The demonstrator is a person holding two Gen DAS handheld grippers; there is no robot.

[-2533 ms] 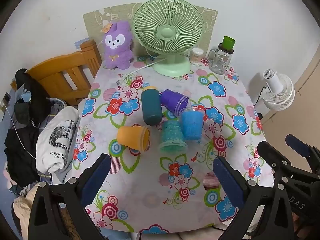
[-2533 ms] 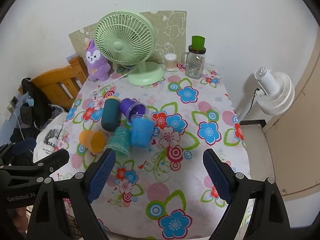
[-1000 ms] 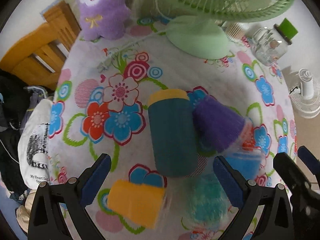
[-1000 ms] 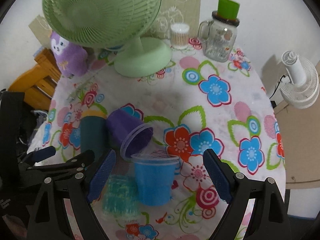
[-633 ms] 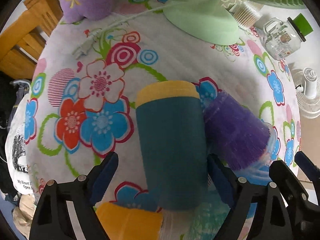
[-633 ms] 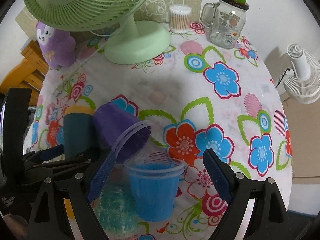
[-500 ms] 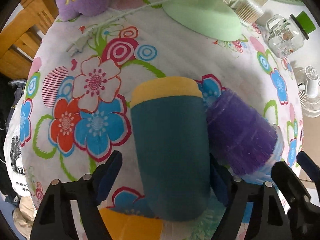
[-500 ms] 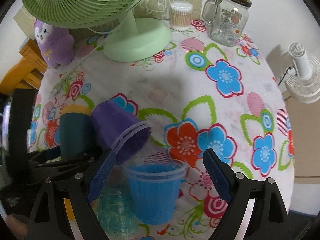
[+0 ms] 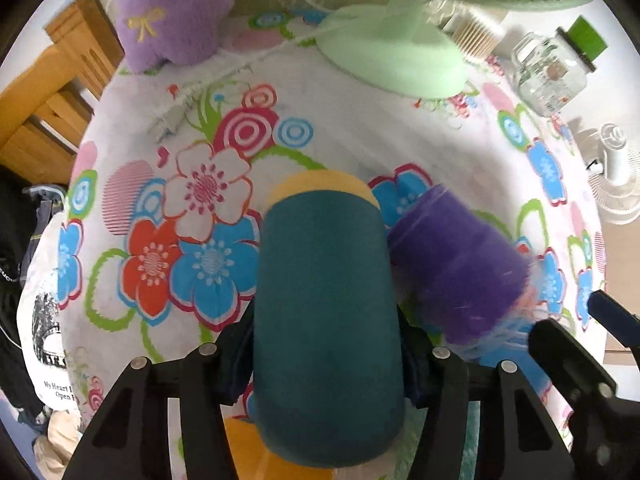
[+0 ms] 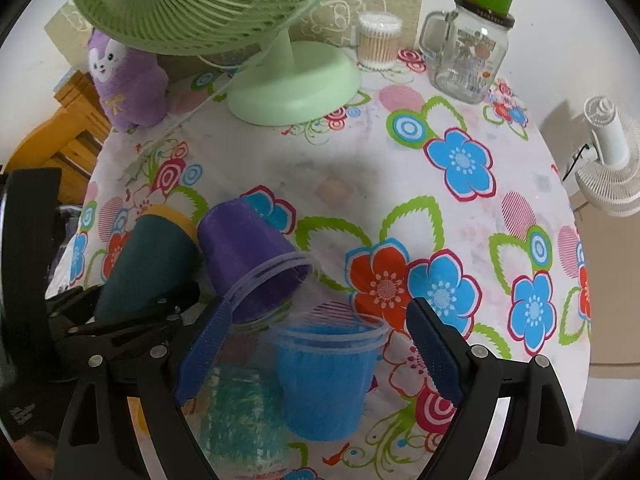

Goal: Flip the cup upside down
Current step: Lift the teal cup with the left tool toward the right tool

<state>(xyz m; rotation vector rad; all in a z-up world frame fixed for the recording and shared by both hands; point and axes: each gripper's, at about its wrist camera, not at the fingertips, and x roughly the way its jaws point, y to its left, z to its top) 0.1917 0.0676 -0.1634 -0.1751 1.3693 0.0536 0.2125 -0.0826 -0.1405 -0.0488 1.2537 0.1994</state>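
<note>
A dark teal cup [image 9: 326,320] with a yellow end lies on its side on the flowered tablecloth. My left gripper [image 9: 326,364] is shut on it, one finger against each side. The cup also shows in the right wrist view [image 10: 148,256], tilted, with the left gripper [image 10: 120,312] on it. A purple cup [image 10: 250,256] lies on its side beside it, touching. A blue cup [image 10: 326,376] stands upright between the open fingers of my right gripper [image 10: 320,356], which does not touch it. A teal ribbed cup [image 10: 240,416] stands nearby.
An orange cup [image 9: 256,452] lies under the left gripper. A green desk fan [image 10: 294,84], purple plush [image 10: 128,80], glass jar mug [image 10: 470,56] and cotton swab tub [image 10: 378,42] stand at the back. A wooden chair [image 9: 48,96] is left, a white fan [image 10: 608,160] right.
My left gripper moved forward and closed its fingers onto the dark teal cup. My right gripper moved a little closer to the blue cup.
</note>
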